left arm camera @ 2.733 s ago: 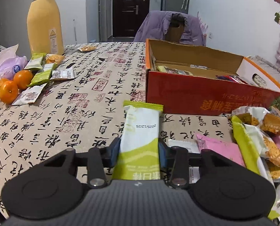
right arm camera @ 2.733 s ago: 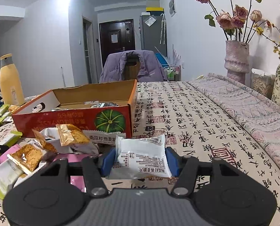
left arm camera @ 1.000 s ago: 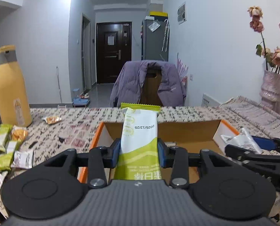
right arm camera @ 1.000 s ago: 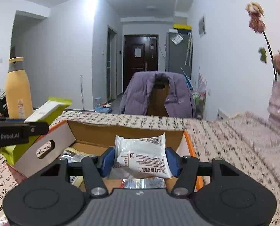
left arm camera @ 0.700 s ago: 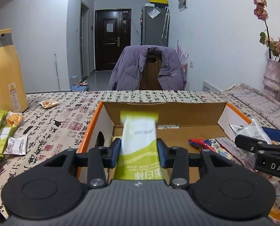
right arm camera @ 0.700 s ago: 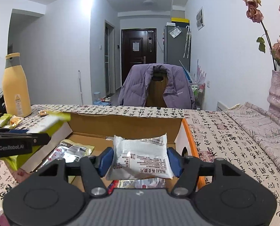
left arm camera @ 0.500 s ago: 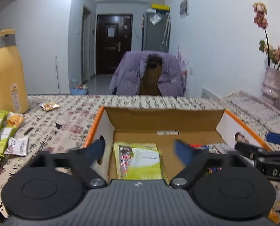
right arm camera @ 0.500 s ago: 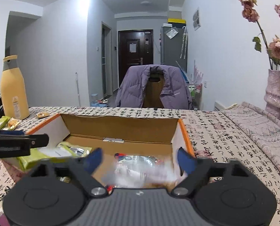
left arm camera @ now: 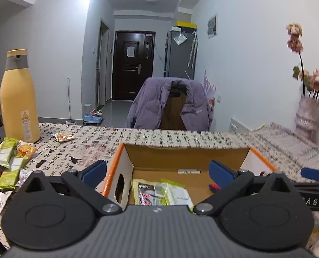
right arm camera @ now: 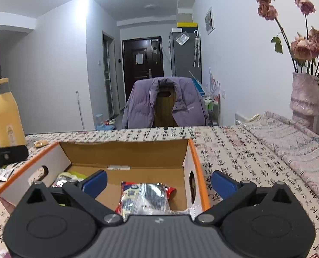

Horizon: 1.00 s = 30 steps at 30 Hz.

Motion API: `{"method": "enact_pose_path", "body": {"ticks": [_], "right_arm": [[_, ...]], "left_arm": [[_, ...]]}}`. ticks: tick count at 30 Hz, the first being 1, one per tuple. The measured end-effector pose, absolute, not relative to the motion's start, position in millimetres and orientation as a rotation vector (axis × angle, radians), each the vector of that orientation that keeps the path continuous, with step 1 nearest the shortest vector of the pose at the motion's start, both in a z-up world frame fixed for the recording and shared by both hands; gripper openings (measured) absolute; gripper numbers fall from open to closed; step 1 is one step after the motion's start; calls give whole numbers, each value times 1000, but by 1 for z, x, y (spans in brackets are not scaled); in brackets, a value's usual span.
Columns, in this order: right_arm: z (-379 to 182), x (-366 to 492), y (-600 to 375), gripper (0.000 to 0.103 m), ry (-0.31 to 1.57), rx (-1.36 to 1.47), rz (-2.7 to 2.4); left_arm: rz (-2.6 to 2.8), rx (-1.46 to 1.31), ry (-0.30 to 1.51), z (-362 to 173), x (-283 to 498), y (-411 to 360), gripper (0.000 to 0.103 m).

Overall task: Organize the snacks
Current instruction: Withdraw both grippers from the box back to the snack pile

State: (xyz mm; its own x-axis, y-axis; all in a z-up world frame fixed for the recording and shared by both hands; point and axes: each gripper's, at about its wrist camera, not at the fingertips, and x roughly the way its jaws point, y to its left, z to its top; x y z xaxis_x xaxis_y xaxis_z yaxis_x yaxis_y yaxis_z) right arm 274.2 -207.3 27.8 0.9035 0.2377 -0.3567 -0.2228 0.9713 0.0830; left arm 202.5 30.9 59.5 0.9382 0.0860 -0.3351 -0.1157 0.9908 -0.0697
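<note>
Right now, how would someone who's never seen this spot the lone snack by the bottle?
Find the tall yellow bottle at the table's far left. Just right of its base, toward the cardboard box, lies a small clear packet with golden contents. It lies alone, unlike the green and white wrappers heaped nearer.

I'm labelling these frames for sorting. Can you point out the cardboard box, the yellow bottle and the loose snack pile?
cardboard box [right arm camera: 199, 169], right wrist view, orange right rim
yellow bottle [left arm camera: 18, 105], left wrist view, middle of body
loose snack pile [left arm camera: 9, 172], left wrist view, a green wrapper
</note>
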Motion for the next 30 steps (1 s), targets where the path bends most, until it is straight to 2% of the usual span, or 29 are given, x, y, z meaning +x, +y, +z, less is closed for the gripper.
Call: {"method": "enact_pose_path", "body": {"ticks": [6, 14, 30], "right_arm": [[47, 261, -209, 103, 345, 25, 253], [55, 224, -205, 103, 340, -18, 276], [20, 135, -202, 103, 440, -95, 340]], "left_arm": [[95, -85, 309, 80, 177, 32, 103], [99, -88, 326, 79, 144, 37, 103], [88, -81, 430, 43, 71, 40, 103]]}}
